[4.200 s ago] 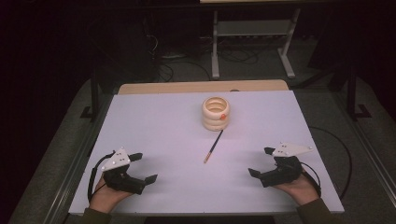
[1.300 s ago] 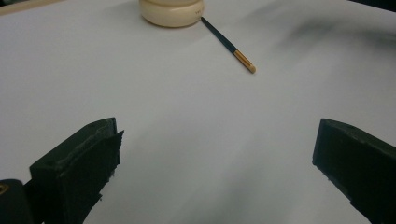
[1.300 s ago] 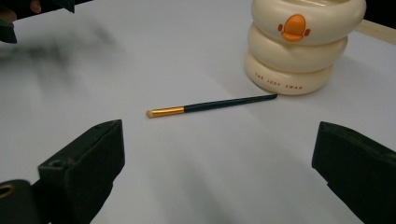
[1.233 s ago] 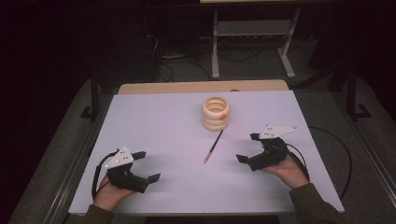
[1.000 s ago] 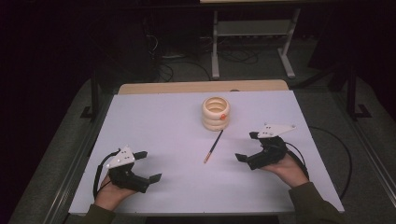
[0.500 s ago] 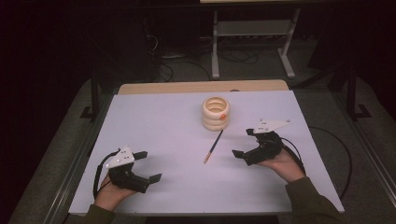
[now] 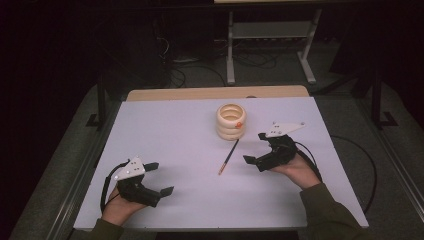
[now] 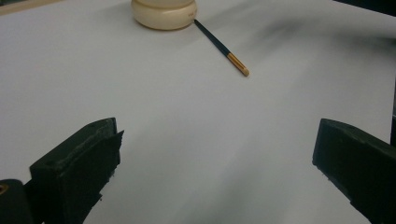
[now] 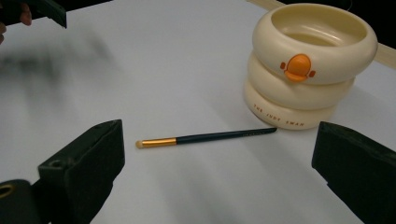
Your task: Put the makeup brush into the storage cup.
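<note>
High view: R gripper (image 7: 256,148) has been moved in toward brush (image 7: 229,156) vs ~4 s ago, jaws wide, nothing held; brush lies flat on table (image 7: 165,130), tip touching holder (image 7: 231,121); L gripper (image 7: 159,178) open, idle, so pick approach judged underway.

Open table around brush (image 7: 228,157)

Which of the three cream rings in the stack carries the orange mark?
The top ring of the stack carries the orange mark. The middle ring is plain, and the bottom ring shows only small dark lettering.
</note>
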Demonstrator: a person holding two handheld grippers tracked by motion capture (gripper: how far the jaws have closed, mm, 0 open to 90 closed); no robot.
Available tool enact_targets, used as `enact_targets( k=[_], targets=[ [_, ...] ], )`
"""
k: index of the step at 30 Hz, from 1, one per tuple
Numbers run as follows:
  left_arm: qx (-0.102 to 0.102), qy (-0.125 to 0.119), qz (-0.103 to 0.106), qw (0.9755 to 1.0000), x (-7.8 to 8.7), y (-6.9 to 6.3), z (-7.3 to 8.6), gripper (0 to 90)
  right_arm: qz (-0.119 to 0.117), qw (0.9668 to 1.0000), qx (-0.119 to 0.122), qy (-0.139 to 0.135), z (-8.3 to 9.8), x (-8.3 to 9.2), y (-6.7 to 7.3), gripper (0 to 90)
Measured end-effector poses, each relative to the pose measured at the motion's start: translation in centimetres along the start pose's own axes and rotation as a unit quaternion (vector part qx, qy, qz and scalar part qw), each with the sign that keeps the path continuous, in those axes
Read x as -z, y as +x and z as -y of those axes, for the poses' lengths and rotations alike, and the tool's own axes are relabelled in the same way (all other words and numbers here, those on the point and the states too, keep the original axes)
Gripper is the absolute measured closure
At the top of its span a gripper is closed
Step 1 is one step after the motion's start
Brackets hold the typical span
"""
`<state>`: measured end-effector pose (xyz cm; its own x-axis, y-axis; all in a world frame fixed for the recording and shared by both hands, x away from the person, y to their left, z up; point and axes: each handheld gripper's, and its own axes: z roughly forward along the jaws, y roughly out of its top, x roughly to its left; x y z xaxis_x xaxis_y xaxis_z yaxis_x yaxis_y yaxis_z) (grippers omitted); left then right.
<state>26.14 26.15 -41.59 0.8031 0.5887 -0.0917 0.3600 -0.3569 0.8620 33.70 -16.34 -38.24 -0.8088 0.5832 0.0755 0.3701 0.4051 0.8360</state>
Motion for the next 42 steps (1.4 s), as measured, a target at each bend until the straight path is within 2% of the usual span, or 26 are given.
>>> enact_targets(
  k=[4, 16, 30, 42],
  targets=[
    [-0.001, -0.001, -0.001, 1.0, 0.1, 0.0, 0.0, 0.3, -0.002, 1.0, 0.001, -0.007, -0.4, -0.2, -0.1, 1.8],
    [0.0, 0.0, 0.0, 1.0, 0.0, 0.0, 0.0, 0.3, -0.003, 1.0, 0.004, -0.004, -1.1, -0.9, 0.0, 1.8],
    [0.0, 0.0, -0.003, 1.0, 0.2, 0.0, 0.0, 0.3, -0.019, 0.9997, 0.014, 0.004, -2.0, -2.2, 0.4, 1.9],
    [0.003, -0.005, -0.003, 1.0, 0.2, -0.1, 0.1, 0.3, -0.032, 0.9992, 0.023, 0.007, -3.4, -3.1, 0.5, 2.2]
  ],
)
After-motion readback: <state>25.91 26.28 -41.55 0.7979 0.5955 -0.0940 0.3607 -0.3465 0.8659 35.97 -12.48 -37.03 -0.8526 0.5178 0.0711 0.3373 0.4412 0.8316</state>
